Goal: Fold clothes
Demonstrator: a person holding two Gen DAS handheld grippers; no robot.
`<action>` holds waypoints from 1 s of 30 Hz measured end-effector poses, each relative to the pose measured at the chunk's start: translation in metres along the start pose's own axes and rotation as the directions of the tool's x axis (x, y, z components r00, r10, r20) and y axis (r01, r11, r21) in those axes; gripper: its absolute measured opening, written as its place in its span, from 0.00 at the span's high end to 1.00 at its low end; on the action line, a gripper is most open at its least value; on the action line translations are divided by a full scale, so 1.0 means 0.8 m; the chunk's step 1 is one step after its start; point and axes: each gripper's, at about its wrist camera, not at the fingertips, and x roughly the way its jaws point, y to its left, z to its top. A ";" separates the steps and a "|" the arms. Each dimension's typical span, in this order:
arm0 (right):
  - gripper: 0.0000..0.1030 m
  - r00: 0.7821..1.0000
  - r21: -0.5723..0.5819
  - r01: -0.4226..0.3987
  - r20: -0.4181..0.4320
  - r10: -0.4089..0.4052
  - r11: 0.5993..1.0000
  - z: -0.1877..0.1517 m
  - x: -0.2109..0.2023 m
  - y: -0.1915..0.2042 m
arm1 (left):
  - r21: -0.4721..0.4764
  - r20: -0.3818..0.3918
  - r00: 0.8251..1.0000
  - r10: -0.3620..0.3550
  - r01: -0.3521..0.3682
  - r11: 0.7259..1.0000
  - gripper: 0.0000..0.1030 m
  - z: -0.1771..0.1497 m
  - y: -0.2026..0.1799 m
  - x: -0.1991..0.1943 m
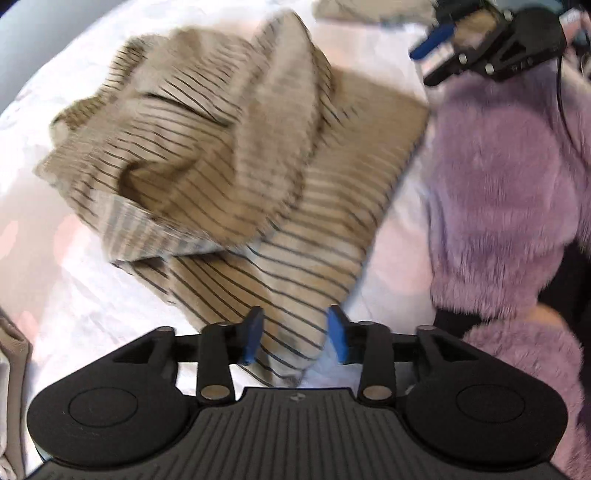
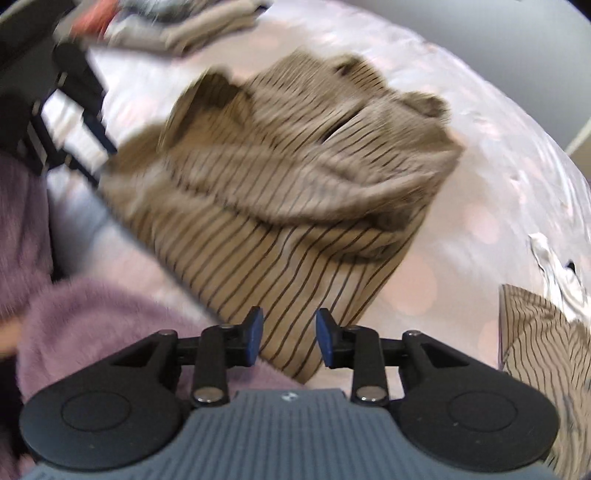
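Observation:
A tan shirt with thin dark stripes (image 1: 221, 147) lies crumpled and partly folded on the white bedsheet (image 1: 55, 277). My left gripper (image 1: 296, 338) hovers over its near corner, blue pads apart, with cloth lying between them but not pinched. In the right wrist view the same shirt (image 2: 295, 184) spreads ahead, and my right gripper (image 2: 289, 338) stands open over its near hem, the fabric loose between the fingers. The right gripper (image 1: 432, 59) also shows at the top right of the left wrist view. The left gripper (image 2: 99, 158) appears blurred at the upper left of the right wrist view.
A person's fuzzy purple sleeves (image 1: 509, 184) (image 2: 92, 314) flank the shirt. Folded beige clothes (image 2: 207, 26) lie at the far side of the bed. A second striped garment (image 2: 546, 350) sits at the right edge, and beige cloth (image 1: 14, 350) at the left edge.

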 end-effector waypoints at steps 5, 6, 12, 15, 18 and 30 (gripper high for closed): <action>0.83 0.999 0.145 -0.032 0.039 0.026 0.989 0.021 0.030 -0.013 | -0.153 0.006 0.999 0.052 -0.051 0.987 0.81 0.012 0.007 0.014; 0.85 0.999 0.165 -0.033 0.024 0.029 0.986 0.024 0.040 -0.012 | -0.168 -0.003 0.998 0.064 -0.064 0.984 0.82 0.013 0.007 0.020; 0.89 0.997 0.224 -0.024 -0.070 0.041 0.974 0.048 0.093 -0.010 | -0.236 0.033 0.995 0.090 -0.080 0.969 0.87 0.022 0.025 0.045; 0.89 0.993 0.262 -0.048 -0.094 0.075 0.964 0.057 0.119 -0.020 | -0.285 0.100 0.990 0.100 -0.068 0.956 0.87 0.030 0.041 0.052; 0.89 0.995 0.299 -0.025 -0.088 0.053 0.954 0.065 0.138 -0.032 | -0.328 0.157 0.980 0.119 -0.062 0.943 0.87 0.040 0.059 0.058; 0.88 0.978 0.434 -0.040 0.202 -0.054 0.900 0.089 0.171 -0.099 | -0.511 0.335 0.912 0.236 -0.035 0.859 0.87 0.066 0.148 0.082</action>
